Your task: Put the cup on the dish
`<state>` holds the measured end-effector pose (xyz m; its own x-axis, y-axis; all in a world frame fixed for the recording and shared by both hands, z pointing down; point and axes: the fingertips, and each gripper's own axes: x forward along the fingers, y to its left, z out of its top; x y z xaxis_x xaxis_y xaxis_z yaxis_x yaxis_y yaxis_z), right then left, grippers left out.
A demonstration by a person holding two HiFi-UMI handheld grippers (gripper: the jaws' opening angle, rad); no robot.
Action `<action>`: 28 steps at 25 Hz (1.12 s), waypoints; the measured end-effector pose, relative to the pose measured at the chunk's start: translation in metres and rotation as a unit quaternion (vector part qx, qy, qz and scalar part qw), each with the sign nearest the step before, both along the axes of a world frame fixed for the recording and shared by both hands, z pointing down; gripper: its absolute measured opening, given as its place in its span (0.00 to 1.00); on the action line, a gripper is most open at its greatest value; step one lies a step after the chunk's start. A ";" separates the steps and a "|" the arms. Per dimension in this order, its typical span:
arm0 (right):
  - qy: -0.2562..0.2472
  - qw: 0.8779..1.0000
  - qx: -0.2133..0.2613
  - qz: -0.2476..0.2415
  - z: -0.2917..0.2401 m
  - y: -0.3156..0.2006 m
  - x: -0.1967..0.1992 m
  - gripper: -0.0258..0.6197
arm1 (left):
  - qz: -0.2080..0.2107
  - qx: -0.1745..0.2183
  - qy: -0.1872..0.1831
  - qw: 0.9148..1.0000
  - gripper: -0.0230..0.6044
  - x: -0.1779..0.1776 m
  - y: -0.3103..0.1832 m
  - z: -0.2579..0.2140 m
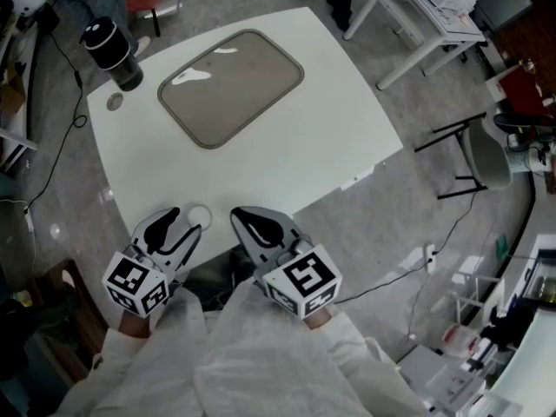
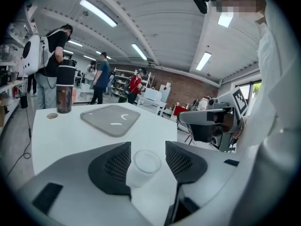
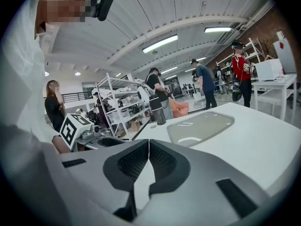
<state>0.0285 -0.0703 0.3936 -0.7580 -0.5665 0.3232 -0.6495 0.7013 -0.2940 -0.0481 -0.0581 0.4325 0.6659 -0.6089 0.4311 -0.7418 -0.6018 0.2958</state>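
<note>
At the tabletop's (image 1: 330,120) near edge, the clear cup (image 1: 199,215) stands upright, its long axis vertical and its mouth up, well apart from the grey dish (image 1: 230,85). The left gripper (image 1: 181,224) is released, jaws apart with the cup between them. The right gripper (image 1: 252,224) is clenched on nothing.

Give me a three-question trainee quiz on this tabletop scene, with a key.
1. True or false: the cup already stands on the dish.
2. Which gripper has its fingers together: A, the left gripper, or B, the right gripper?
3. Fill in: the cup sits between the ___ gripper's fingers.
Key: 1 false, it stands on the table, short of the dish; 2 B; 3 left.
</note>
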 end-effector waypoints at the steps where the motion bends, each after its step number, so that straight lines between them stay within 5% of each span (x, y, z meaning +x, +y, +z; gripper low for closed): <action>1: 0.001 1.000 -0.004 -0.002 0.002 0.002 0.000 0.06 | 0.000 0.002 -0.005 1.000 0.39 0.001 0.001 0.002; 10: 0.001 0.999 -0.034 -0.013 0.017 0.013 -0.004 0.06 | -0.008 -0.001 -0.039 0.999 0.53 0.002 0.007 0.029; 19: -0.009 0.998 -0.069 0.000 0.035 0.015 0.005 0.06 | -0.007 -0.031 -0.050 0.998 0.53 0.012 0.006 0.064; 28: -0.036 0.994 -0.103 0.016 0.046 0.020 0.015 0.06 | 0.014 -0.013 -0.095 0.995 0.53 0.021 0.003 0.079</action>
